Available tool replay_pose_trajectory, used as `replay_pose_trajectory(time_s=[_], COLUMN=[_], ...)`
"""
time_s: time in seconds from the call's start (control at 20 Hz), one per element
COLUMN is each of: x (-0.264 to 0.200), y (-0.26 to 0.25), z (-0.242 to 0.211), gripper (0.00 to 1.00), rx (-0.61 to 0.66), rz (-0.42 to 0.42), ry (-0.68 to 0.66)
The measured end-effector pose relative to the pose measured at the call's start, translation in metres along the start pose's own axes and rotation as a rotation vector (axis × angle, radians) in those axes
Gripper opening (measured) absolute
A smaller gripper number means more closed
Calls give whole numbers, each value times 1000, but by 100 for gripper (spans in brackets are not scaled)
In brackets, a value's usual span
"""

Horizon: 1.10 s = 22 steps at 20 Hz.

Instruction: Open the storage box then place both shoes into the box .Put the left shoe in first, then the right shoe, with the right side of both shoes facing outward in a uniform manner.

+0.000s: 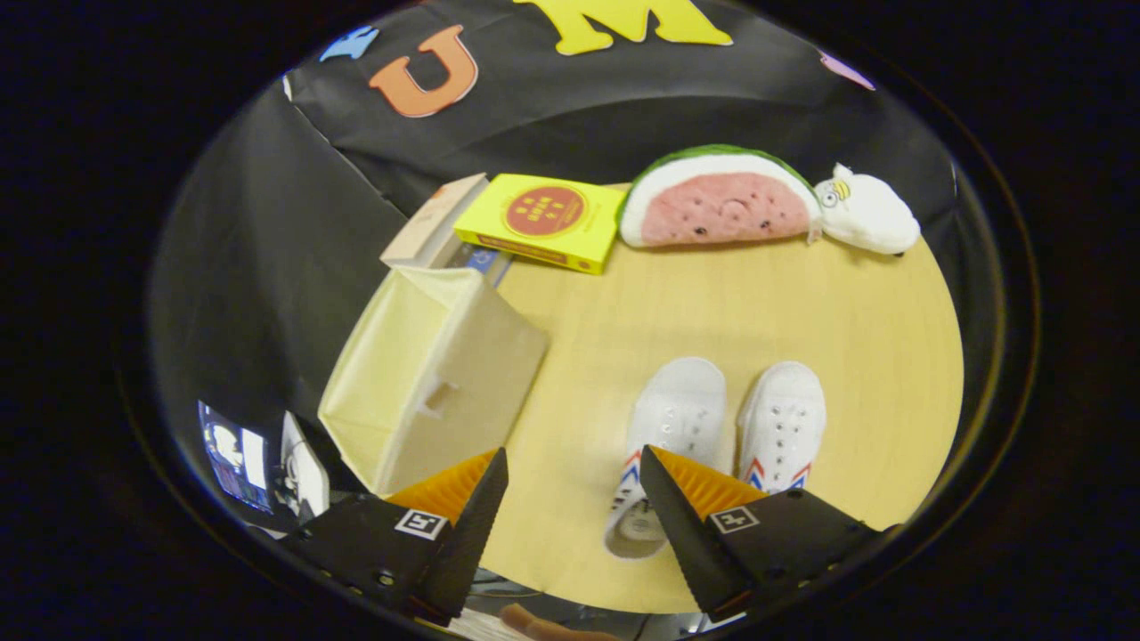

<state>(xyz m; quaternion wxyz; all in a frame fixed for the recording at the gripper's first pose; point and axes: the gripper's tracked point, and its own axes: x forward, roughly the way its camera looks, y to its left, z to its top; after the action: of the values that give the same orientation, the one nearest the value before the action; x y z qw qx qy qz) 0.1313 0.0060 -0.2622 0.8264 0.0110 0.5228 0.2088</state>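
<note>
- Gripper view: the jaws (574, 472) stood wide apart with nothing between them but bare bench (712, 303); they gripped nothing and touched nothing.
- The bench was a round top of pale wood, with the booth's black cloth wall behind it.
- The storage box (436, 383), a cream fabric box, lay at about 10 o'clock from the jaws, just ahead of the left finger. It was tipped over, its open mouth turned toward 9 o'clock, and a small cut-out handle showed on the side facing the jaws.
- Whether the box had a lid could not be told.
- The left shoe (672, 418), a white lace-up, lay just ahead of the right finger at about 1 o'clock, toe pointing to 12 o'clock. Its heel end was partly hidden behind that finger's tip, and red and blue stripes showed on its side.
- The right shoe (784, 423), its match, lay just beside the left shoe at about 2 o'clock, toe likewise to 12 o'clock, and apart from the box.
- Both shoes were upright on their soles, outside the box.
- Beyond the box, at 12 o'clock, a yellow book (543, 223) rested on other books at the far edge of the bench.
- Next to it, at 1 o'clock, lay a watermelon plush (721, 200), and touching its far end a white plush toy (868, 214).
</note>
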Motion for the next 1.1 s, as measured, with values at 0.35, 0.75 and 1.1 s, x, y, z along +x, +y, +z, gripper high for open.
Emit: replay_pose_trajectory(time_s=[0.35,0.75,1.1], x=[50,72,74], y=[-54,-67,-70], z=[-53,-58,-60], gripper=[80,32,0], rx=[7,-31,95], rz=[-59,-93,6], ry=[135,196,203])
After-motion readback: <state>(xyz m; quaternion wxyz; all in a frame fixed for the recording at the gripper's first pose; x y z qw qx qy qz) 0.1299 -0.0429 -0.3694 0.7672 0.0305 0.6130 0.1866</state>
